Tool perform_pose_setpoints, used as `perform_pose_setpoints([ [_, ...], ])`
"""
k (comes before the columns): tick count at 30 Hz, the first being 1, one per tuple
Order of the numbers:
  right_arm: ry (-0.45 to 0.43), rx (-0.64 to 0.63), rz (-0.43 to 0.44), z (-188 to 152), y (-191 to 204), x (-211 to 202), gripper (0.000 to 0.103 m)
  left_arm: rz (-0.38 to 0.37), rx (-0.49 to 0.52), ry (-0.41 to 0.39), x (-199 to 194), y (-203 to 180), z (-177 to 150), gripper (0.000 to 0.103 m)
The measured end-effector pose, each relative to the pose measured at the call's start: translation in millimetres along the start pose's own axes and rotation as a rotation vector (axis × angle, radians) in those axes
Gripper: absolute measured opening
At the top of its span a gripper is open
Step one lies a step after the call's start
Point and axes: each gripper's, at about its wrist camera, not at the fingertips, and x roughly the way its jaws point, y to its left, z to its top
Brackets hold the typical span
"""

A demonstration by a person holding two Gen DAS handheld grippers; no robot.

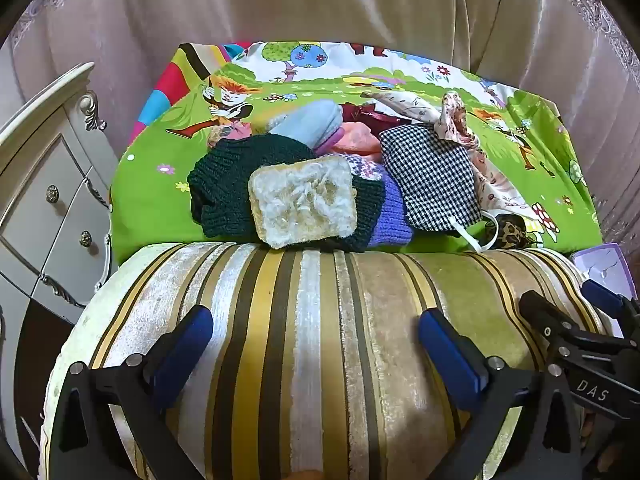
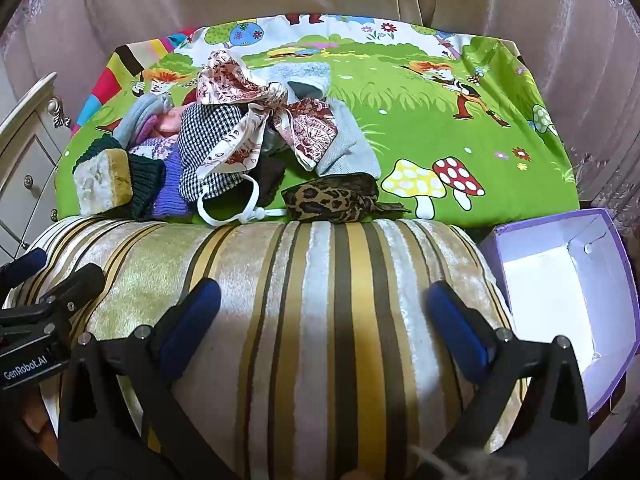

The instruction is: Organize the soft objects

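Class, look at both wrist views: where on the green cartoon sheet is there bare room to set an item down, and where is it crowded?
Free: the green sheet right of the leopard-print piece, toward the purple box. Crowded: the pile's left, around the sponge and checked cloth.

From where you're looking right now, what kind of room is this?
Most likely a bedroom at home. A cartoon-print sheet covers what looks like a bed, behind a striped velvet cushion; curtains hang at the back, and an ornate white dresser stands to one side.

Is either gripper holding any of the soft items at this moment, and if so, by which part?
Nothing is held. The left gripper and right gripper are both open over the striped cushion, short of the clothing pile.
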Motion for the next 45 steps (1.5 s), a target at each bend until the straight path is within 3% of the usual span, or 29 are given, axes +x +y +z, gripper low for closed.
perform_pose_setpoints([
  [31,0.004,0.008,-0.001,-0.5,-0.1,0.4,0.103,-0.029,-0.027,0.012,-0.2,6.9,0.2,0.103],
  [39,0.015,0.005,0.019,1.8,-1.5,2.1,0.103,0.009,-0.012,-0.01,-6.9,2.1,-2.0,0.103],
  [45,0.011,-0.006,0.018,4.6,-1.2,-0.7,0.103,-0.053,-0.038,-0.051,-17.8,10.0,10.7,0.101],
])
